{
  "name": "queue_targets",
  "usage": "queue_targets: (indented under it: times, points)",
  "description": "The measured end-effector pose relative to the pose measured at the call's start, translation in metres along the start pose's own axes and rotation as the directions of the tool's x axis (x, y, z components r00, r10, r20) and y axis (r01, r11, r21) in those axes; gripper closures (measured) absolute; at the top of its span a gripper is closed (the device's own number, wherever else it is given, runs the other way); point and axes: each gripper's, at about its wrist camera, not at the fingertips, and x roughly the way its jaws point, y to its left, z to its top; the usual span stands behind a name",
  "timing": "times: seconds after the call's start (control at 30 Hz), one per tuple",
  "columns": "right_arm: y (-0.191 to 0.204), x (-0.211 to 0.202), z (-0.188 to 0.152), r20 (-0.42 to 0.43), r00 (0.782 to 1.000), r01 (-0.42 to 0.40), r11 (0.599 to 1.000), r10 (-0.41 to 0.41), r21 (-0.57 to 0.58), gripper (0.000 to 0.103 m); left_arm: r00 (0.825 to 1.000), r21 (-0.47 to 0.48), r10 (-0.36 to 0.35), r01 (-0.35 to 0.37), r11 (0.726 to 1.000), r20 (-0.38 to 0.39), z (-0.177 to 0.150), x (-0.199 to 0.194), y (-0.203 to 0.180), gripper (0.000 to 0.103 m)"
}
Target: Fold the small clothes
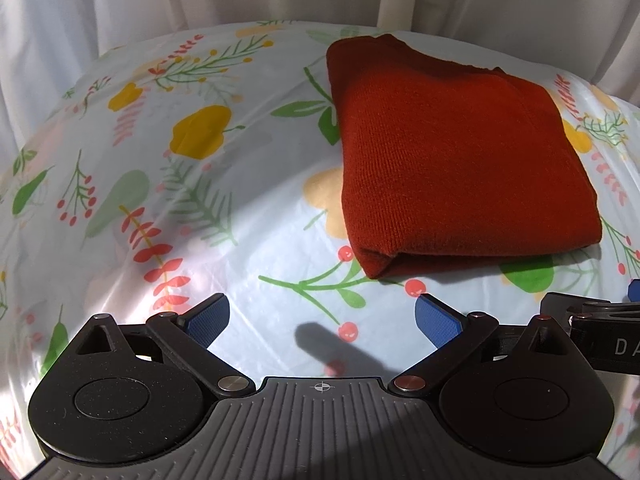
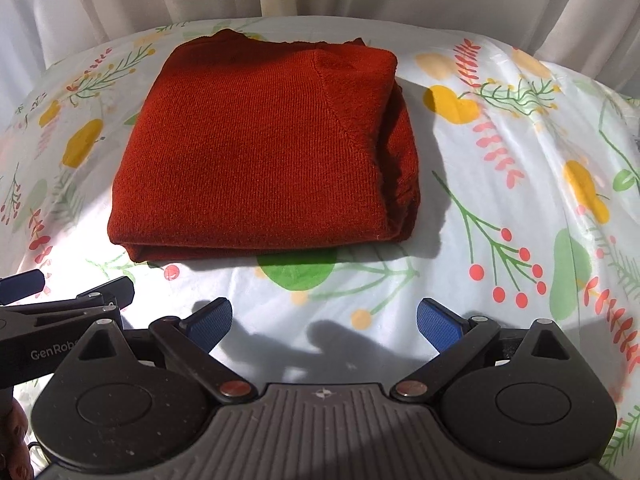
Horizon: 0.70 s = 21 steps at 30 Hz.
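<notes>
Left wrist view: the left gripper (image 1: 322, 322) hangs spread and empty over the floral tablecloth (image 1: 200, 184). The rust-red knit sweater (image 1: 452, 160) lies at one o'clock, folded into a compact rectangle, so the folding looks done. At three o'clock, the letters "DA" show on the other gripper.

Right wrist view: the right gripper (image 2: 324, 324) is spread wide, holding nothing; the sweater sits at eleven o'clock. "GenRob" reads at nine o'clock.

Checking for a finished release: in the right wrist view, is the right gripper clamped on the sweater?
No. The right gripper stands open over bare tablecloth, with the folded sweater lying beyond its fingertips.
</notes>
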Motion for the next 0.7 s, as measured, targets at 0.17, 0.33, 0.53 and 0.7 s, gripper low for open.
queue_targets:
  times: [0.17, 0.33, 0.53, 0.7]
  points:
    - [-0.0023, -0.0006, 0.0017, 0.011, 1.0, 0.006, 1.0, -0.006, 0.001, 0.004, 1.0, 0.009, 0.002, -0.002, 1.0, 0.003, 0.0011, -0.0004, -0.0028, 0.001]
    - [-0.0038, -0.0007, 0.003, 0.022, 1.0, 0.015, 1.0, -0.015, 0.001, 0.004, 1.0, 0.009, 0.003, -0.003, 1.0, 0.006, 0.0018, -0.0007, -0.0033, 0.001]
    - [-0.0052, -0.0009, 0.0037, 0.03, 0.999, 0.018, 1.0, -0.018, 0.008, 0.004, 1.0, 0.014, 0.005, -0.006, 1.0, 0.007, 0.0032, -0.0009, -0.0042, 0.001]
    - [-0.0064, 0.001, 0.0031, 0.023, 1.0, 0.015, 1.0, -0.015, 0.013, 0.004, 1.0, 0.015, 0.009, -0.009, 1.0, 0.007, 0.004, -0.001, -0.0063, 0.001]
